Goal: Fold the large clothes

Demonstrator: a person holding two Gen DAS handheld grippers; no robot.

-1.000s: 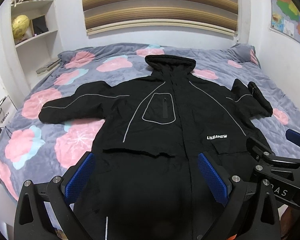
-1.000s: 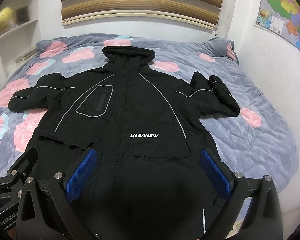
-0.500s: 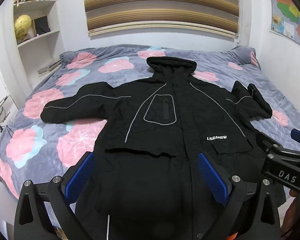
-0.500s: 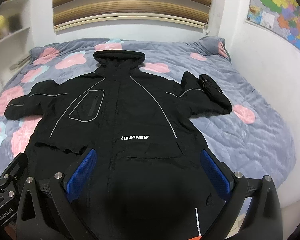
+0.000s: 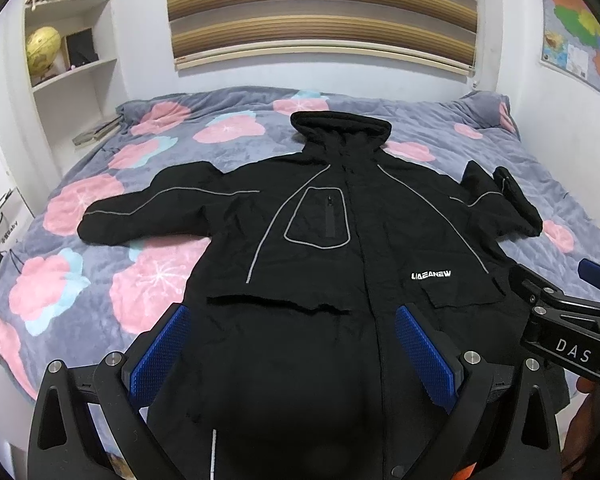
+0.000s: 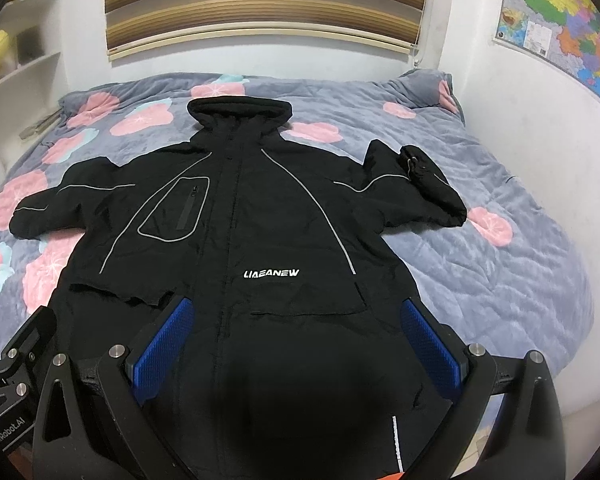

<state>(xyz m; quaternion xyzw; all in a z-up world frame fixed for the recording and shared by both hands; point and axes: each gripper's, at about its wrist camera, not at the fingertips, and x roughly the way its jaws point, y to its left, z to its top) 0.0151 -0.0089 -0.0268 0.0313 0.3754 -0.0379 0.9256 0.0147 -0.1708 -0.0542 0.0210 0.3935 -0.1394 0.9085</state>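
I see the black hooded jacket [image 5: 340,240] lying flat, front up, ahead of both tools on the grey pink-flowered quilt [image 5: 100,272]. My left gripper [image 5: 292,344] and right gripper [image 6: 300,340] hover above its hem, jaws spread wide, empty.

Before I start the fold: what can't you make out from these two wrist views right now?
- Jacket hem: cut off in both views behind the open left gripper and right gripper.
- Right sleeve: doubled over; its cuff hidden beneath.
- Shelf items: too small to make out in the right wrist view.
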